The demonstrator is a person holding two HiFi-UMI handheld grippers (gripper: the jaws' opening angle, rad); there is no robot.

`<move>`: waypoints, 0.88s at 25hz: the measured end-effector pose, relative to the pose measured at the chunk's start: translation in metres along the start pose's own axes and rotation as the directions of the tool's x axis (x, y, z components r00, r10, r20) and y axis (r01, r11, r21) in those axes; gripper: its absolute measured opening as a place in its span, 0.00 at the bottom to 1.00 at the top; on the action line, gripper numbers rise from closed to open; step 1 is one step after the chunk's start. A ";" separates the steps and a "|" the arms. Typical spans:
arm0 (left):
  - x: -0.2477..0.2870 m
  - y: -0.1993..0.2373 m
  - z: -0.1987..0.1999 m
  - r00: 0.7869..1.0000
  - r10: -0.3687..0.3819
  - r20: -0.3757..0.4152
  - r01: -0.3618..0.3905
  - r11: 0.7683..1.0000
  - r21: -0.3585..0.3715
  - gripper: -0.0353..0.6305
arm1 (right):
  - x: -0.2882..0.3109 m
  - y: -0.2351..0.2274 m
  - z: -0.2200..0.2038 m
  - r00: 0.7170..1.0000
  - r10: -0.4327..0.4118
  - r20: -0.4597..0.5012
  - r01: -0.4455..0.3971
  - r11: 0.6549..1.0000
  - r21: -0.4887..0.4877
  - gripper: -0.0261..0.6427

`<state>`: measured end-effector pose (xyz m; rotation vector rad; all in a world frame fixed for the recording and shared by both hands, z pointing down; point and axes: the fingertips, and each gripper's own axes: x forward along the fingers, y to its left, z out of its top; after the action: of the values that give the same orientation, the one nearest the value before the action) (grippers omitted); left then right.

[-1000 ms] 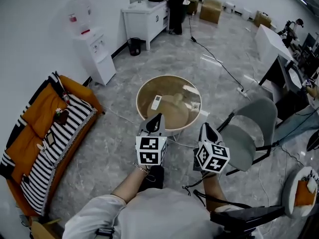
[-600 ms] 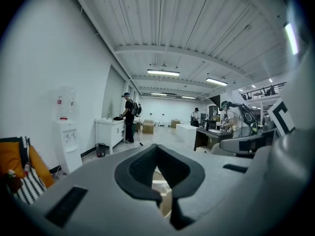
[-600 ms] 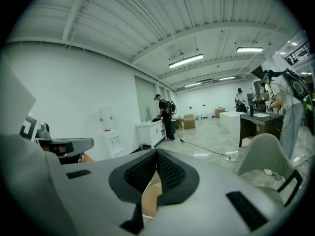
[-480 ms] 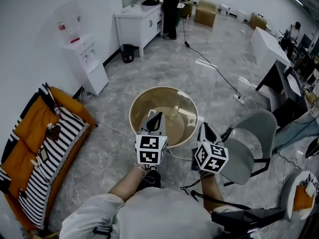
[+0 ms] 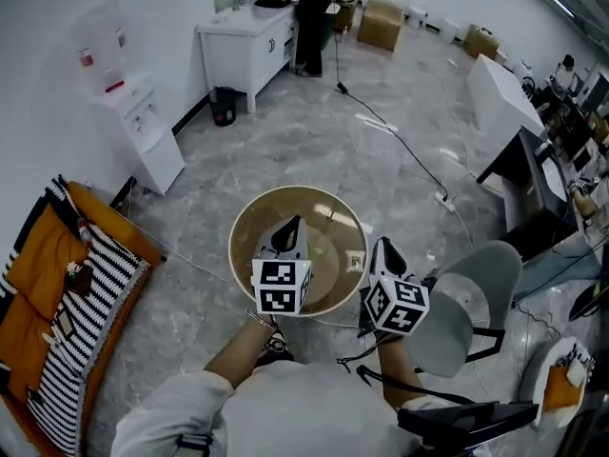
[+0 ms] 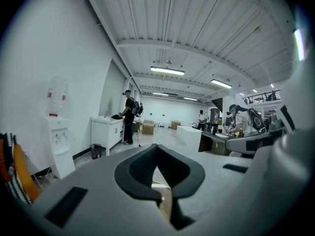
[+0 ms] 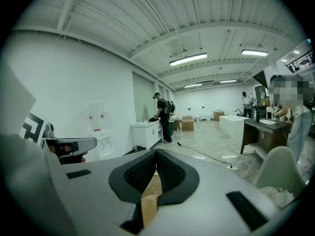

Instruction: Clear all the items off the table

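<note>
**Tongs.** The left tongs [image 5: 289,224] are closed tip to tip with nothing between them. The left gripper view shows only a sliver of tabletop through the gap below the tips. The right tongs [image 5: 380,246] are likewise pressed together and empty. Both are held side by side, close to level, pointing ahead over the near edge of the round table [image 5: 245,227]. In my judgement this is a carrying posture for an approach, not a grasp, since neither pair is opened for a pick.

**Task items.** What remains lies on the table top.
- A small pale tag-like item [image 5: 357,261] sits near the right rim, just beside the right tongs in the head view.
- A pale shape at the centre is too faint to identify.
- The left tongs cover part of the top, so a full count cannot be made.

**Surroundings.** A grey chair [image 5: 457,298] stands close to the table's right. A sofa [image 5: 43,298] with a striped cover stands well apart on the left.

**Assessment.** The table is not cleared and nothing is lifted. A pick would need one pair of tongs to open and dip toward an item. The chair limits room on the right.
</note>
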<state>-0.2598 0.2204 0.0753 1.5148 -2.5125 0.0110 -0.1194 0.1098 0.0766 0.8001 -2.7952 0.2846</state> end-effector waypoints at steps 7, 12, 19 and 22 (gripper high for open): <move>0.058 0.040 -0.023 0.997 0.041 -0.058 -0.042 0.999 -0.024 0.06 | 0.061 0.002 0.003 1.000 0.008 -0.011 -0.008 1.000 -0.003 0.07; 0.083 0.038 -0.040 0.991 0.072 -0.110 -0.075 0.997 -0.021 0.05 | 0.092 -0.022 -0.021 0.996 0.026 -0.086 -0.023 0.999 0.039 0.07; 0.088 0.056 -0.062 0.973 0.167 -0.157 -0.174 0.984 -0.031 0.06 | 0.136 -0.030 -0.041 0.982 0.100 -0.159 -0.097 0.995 0.023 0.07; 0.083 0.078 -0.089 0.954 0.225 -0.198 -0.238 0.971 -0.040 0.06 | 0.158 -0.019 -0.065 0.969 0.151 -0.197 -0.145 0.988 0.045 0.07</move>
<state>-0.3504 0.1952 0.1851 1.1288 -2.4919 0.1079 -0.2300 0.0314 0.1823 0.5362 -2.6688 0.4095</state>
